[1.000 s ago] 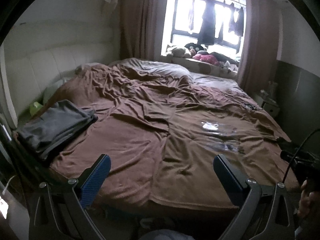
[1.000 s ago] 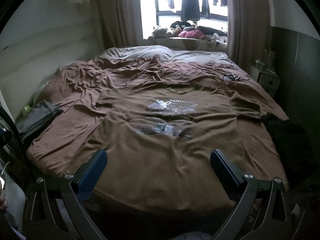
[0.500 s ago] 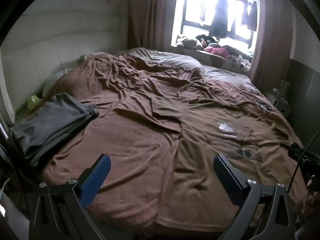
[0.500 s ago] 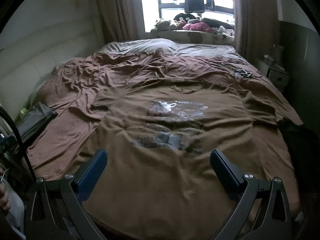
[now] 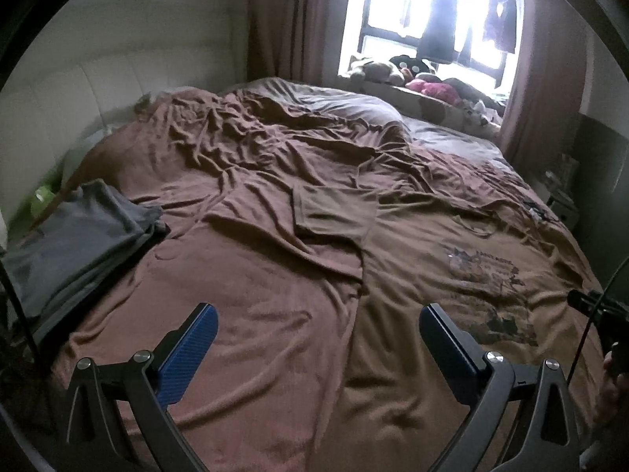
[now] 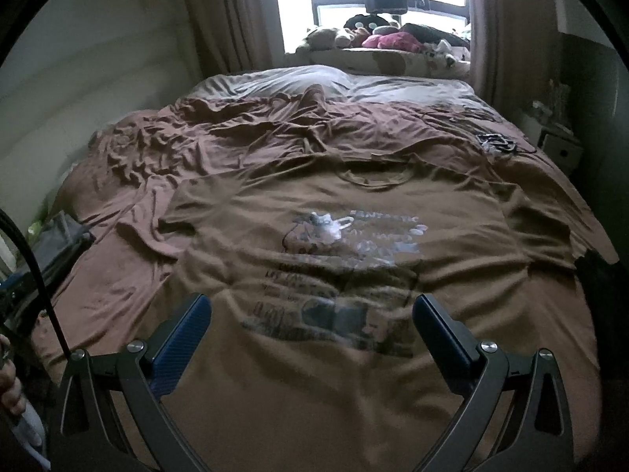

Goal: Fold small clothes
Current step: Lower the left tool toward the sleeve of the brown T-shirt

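Two grippers, both spread wide and empty, above the near end of a bed. Left gripper point(image 5: 318, 334) poised over the brown sheet point(image 5: 251, 275), just left of the shirt's edge; right gripper point(image 6: 310, 322) centred over the lower half of a brown T-shirt point(image 6: 354, 385), fingers point(image 6: 184, 330) apart on either side of the chest print point(image 6: 346, 275). No cloth between the pads of either tool, nothing touched as far as can be seen. Shirt spread face up and flat across the sheet, collar toward the window, sleeves out to both sides, hem toward the cameras. Off to the left edge of the bed, a grey stack of folded clothes point(image 5: 74, 244), seemingly work already finished. Beyond, rumpled bedding, soft toys point(image 6: 377, 35) on the sill, dark garments hanging in the window point(image 5: 440, 11). By appearances, folding of this shirt not yet begun: no crease made, no sleeve turned in. Left to do: sides and sleeves brought inward, hem carried up toward the collar, then onto the pile.
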Demonstrator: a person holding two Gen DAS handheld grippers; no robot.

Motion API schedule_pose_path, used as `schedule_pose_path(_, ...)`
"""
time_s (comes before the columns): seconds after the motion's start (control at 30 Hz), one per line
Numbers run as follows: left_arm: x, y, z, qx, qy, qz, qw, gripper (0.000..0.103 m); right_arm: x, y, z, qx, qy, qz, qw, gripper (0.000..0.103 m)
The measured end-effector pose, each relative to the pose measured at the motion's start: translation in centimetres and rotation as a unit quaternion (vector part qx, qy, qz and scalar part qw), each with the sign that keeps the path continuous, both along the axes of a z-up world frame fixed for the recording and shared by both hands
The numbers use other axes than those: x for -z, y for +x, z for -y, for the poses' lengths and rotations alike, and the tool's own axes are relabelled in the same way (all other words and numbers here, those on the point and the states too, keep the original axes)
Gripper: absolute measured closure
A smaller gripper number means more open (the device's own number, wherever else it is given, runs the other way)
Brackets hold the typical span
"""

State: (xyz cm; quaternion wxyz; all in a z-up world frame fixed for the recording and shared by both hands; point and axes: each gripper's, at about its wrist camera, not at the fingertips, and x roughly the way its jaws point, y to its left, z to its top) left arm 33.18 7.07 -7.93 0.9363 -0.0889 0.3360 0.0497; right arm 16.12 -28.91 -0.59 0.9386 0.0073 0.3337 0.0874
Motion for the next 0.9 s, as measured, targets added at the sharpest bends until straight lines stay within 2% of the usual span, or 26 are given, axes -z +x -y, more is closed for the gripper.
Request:
schedule_pose_path(0.37, 2.2, 5.9, -1.5, 0.010, -0.019, -0.016, 0.9996, 0.001, 1.2, 5.9, -0.6, 0.000, 0.000, -0.018, 1.000, 0.000)
schedule_pose_path(0.47, 2.6, 7.7, -2.1, 0.015, -0.029, -0.020, 0.9993, 0.005, 1.4, 7.5, -0.9, -0.001, 0.004, -0.020, 1.000, 0.000)
schedule_pose_path(0.57, 2.9, 9.7, -2.6, 0.031, -0.050, -0.026, 0.9979, 0.013, 1.9, 9.2, -1.4, -0.009, 0.010, -0.024, 1.000, 0.000)
schedule_pose_path(0.9, 5.2, 17.3, -5.0, 0.032, -0.065, -0.061, 0.9955, 0.020, 3.4, 14.4, -2.7, -0.034, 0.011, -0.042, 0.998, 0.002)
